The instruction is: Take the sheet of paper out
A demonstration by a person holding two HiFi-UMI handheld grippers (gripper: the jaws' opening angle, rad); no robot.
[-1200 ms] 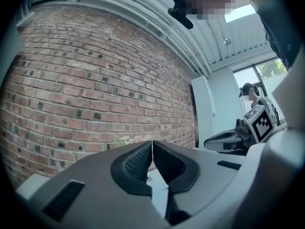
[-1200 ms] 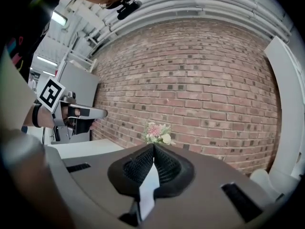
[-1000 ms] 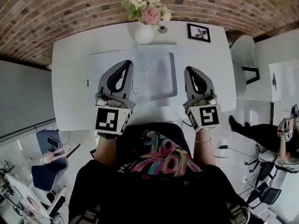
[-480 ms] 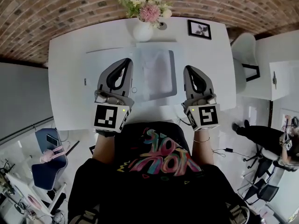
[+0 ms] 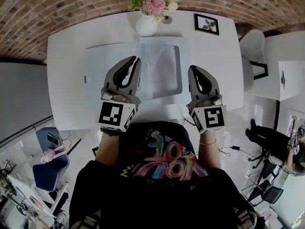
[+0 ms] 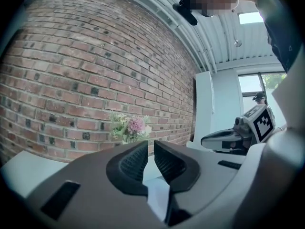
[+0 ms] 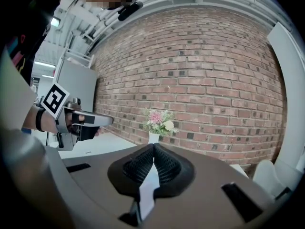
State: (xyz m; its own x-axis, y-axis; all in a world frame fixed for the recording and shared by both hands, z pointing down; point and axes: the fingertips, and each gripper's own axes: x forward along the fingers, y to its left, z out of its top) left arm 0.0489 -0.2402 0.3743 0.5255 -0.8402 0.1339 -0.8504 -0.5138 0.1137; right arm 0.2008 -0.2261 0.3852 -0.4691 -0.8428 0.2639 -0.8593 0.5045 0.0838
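Likely risks dragging the clear sleeve (image 5: 177, 80) along, or creasing the sheet of paper (image 5: 159, 70) lying inside it on the table (image 5: 66, 80), if pinched through both layers. Shows jaws of left gripper (image 6: 150, 144) and right gripper (image 7: 153, 147) closed, gripping nothing.

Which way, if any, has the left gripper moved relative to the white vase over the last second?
Yes. The left gripper has swung slightly rightward in the head view, so its tip now sits more nearly below the white vase.

White table (image 5: 66, 56) (pink flowers (image 5: 153, 5))
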